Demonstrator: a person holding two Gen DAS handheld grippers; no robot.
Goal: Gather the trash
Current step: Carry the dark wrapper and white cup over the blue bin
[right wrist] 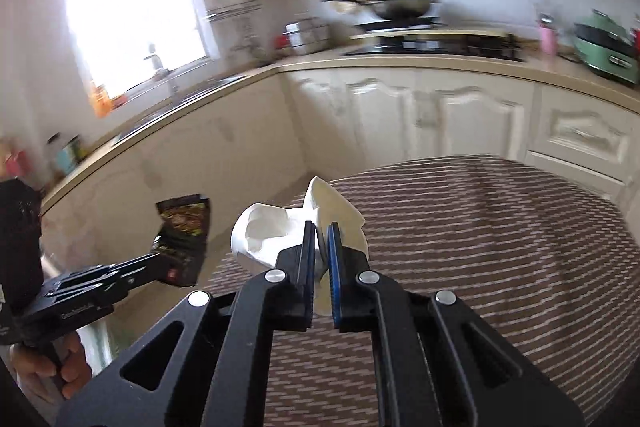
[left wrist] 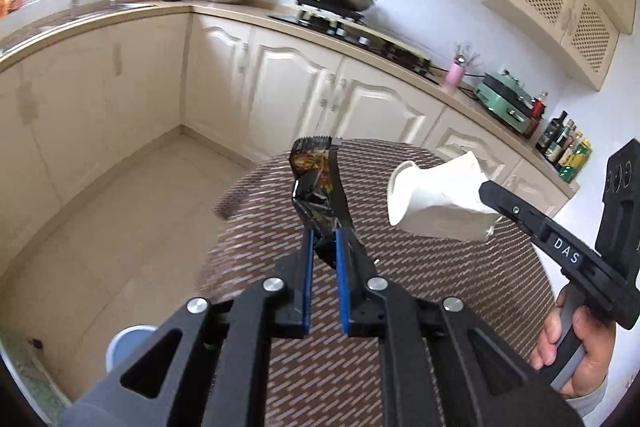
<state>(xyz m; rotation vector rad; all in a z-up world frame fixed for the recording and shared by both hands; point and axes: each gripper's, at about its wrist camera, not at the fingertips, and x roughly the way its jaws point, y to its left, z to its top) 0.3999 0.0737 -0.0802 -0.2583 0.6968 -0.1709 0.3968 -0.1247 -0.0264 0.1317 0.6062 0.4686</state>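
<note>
The left claw [left wrist: 323, 233] is clamped on a crumpled black snack wrapper [left wrist: 316, 183], held above the round woven-patterned surface [left wrist: 420, 267]. Just beside it, the right claw [right wrist: 321, 227] pinches a crushed white paper cup [right wrist: 272, 231] above the same surface.

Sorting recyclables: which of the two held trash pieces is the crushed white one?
The paper cup in the right gripper; the left gripper holds a dark printed wrapper.
</note>
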